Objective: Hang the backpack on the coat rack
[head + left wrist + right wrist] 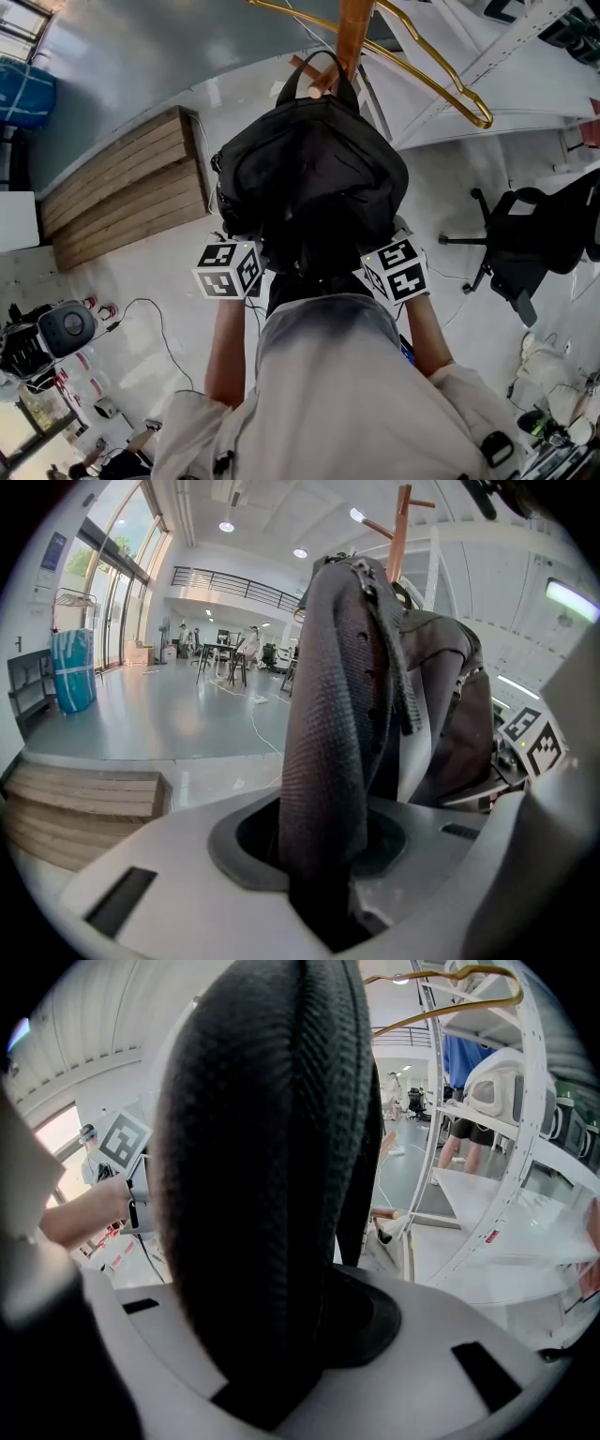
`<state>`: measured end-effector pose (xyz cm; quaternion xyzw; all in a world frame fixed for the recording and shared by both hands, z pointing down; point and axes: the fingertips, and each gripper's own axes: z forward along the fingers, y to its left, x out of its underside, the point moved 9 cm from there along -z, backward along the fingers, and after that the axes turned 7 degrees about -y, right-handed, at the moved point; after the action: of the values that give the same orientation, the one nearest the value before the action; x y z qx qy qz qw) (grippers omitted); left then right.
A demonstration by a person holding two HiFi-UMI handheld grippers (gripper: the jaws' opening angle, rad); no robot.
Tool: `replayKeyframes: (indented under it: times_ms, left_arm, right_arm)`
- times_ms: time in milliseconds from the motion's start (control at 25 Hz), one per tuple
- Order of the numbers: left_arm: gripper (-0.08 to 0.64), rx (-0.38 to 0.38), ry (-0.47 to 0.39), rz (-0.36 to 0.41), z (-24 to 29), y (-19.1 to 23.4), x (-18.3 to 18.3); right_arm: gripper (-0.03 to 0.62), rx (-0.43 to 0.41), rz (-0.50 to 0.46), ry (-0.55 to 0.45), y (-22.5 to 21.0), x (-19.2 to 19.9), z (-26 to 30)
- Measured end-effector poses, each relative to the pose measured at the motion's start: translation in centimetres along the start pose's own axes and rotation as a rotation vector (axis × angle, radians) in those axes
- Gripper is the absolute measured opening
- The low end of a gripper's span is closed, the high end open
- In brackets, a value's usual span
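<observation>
A black backpack [309, 178] is held up against the wooden coat rack pole [354, 28]. Its top handle loop [321, 64] lies around the end of a wooden peg [315, 84]; I cannot tell whether it rests on the peg. My left gripper [246, 248] and right gripper [380, 251] are under the bag's lower corners, their tips hidden by the fabric. In the left gripper view the left gripper [319, 855] is shut on a dark backpack strap [328, 761]. In the right gripper view the right gripper [272, 1354] is shut on a wide black strap [262, 1176].
A wooden platform [122, 192] lies on the floor at left. A black office chair [534, 239] stands at right. A gold hanger rail [441, 80] and a white shelf frame [497, 1147] are close to the rack. A cable [155, 323] runs across the floor.
</observation>
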<state>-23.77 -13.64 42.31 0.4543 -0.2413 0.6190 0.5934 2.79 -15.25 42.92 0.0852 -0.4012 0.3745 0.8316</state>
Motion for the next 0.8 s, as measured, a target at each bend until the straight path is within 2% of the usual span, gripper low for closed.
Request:
replayKeyframes:
  times_ms: [800]
  left_arm:
    - [0.101, 0.018, 0.031, 0.001, 1.8, 0.4, 0.0]
  right_arm:
    - [0.133, 0.006, 0.040, 0.020, -0.9, 0.4, 1.1]
